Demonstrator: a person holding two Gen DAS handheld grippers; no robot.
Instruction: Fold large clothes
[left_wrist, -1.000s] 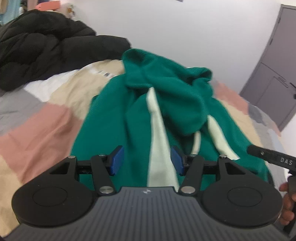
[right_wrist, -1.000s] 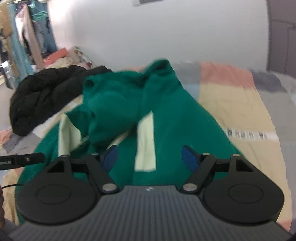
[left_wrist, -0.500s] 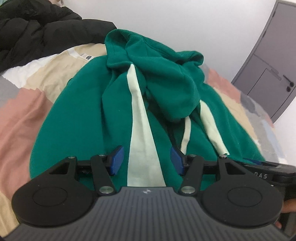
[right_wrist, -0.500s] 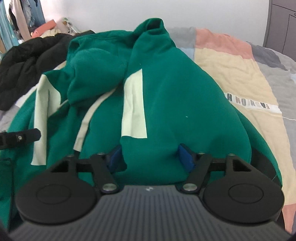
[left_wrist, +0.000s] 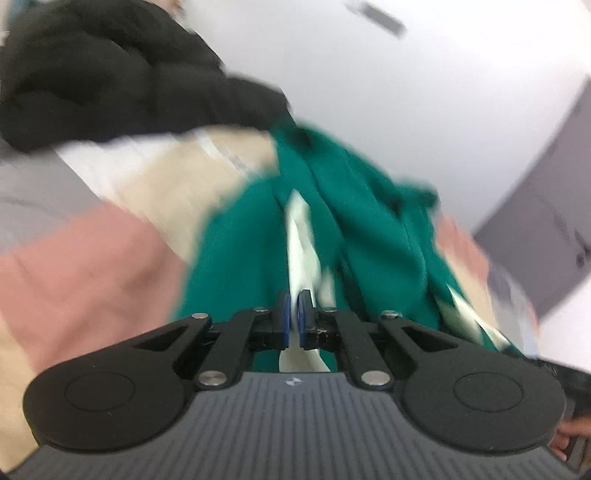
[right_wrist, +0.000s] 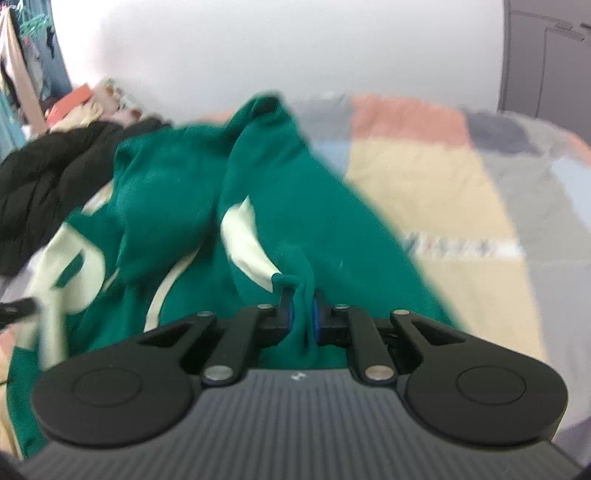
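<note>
A large green hoodie with pale cream stripes lies on the bed; it also shows in the right wrist view. My left gripper is shut on the near edge of the hoodie at a cream stripe. My right gripper is shut on a bunched fold of green cloth at the hoodie's near edge, beside another cream stripe. Both views are blurred by motion.
A patchwork bedspread of pink, beige and grey covers the bed. A black padded jacket lies at the far left, also in the right wrist view. A grey door stands at the right. Hanging clothes are far left.
Both grippers have closed from open onto the hoodie's near edge. The cloth between the right fingers is now gathered, and both views have tilted and blurred.
</note>
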